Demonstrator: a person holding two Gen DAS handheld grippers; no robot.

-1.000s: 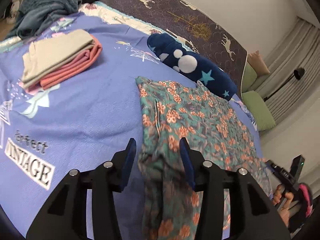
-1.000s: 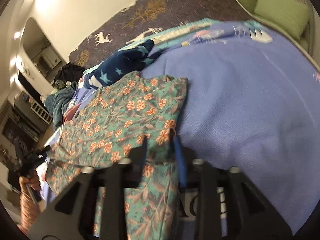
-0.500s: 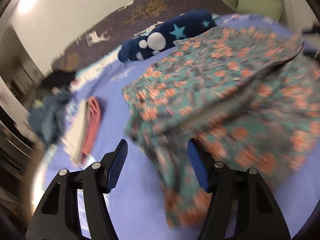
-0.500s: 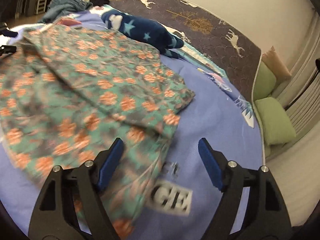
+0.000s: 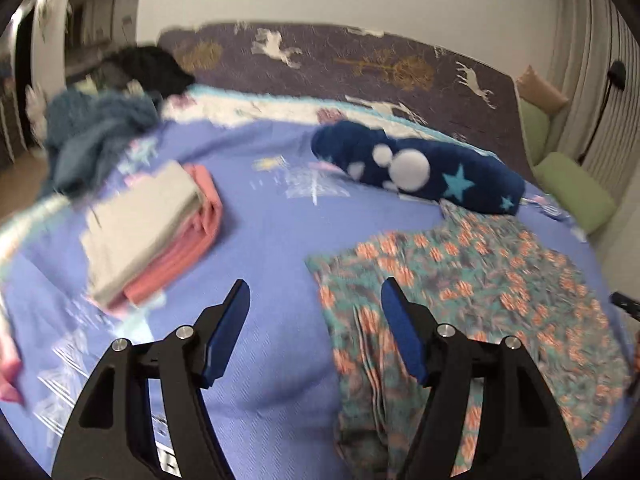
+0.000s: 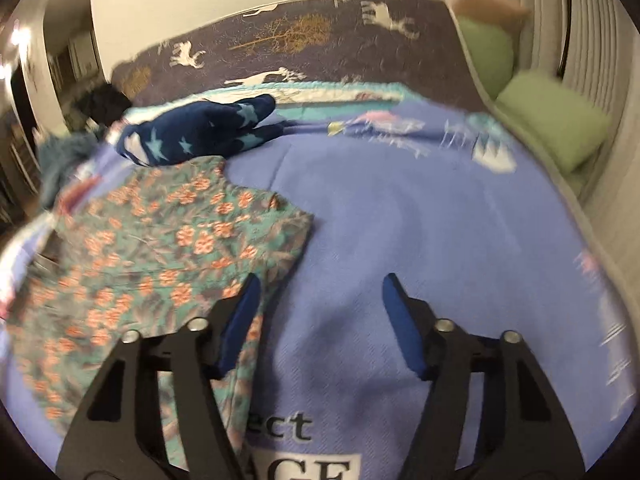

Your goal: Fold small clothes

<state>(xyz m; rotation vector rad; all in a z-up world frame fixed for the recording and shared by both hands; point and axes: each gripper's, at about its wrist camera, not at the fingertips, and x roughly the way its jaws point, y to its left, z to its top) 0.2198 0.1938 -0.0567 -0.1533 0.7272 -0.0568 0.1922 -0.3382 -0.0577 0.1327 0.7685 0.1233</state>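
A teal garment with orange flowers (image 5: 472,292) lies folded over on the blue bedspread (image 5: 272,240), to the right in the left wrist view and to the left in the right wrist view (image 6: 160,248). My left gripper (image 5: 314,312) is open and empty above the bedspread, just left of the garment's edge. My right gripper (image 6: 318,308) is open and empty, its left finger over the garment's right edge. A folded stack of beige and pink clothes (image 5: 152,228) lies to the left.
A navy plush cushion with stars (image 5: 420,168) lies behind the garment. A heap of blue-grey and black clothes (image 5: 104,128) sits at the back left. Green cushions (image 6: 552,128) lie past the bed's right side. A dark deer-print cover (image 5: 360,68) runs along the back.
Both grippers have let go of the flowered garment, opened wide and drawn back. The garment now lies folded over on the bed. Both views are blurred by motion.
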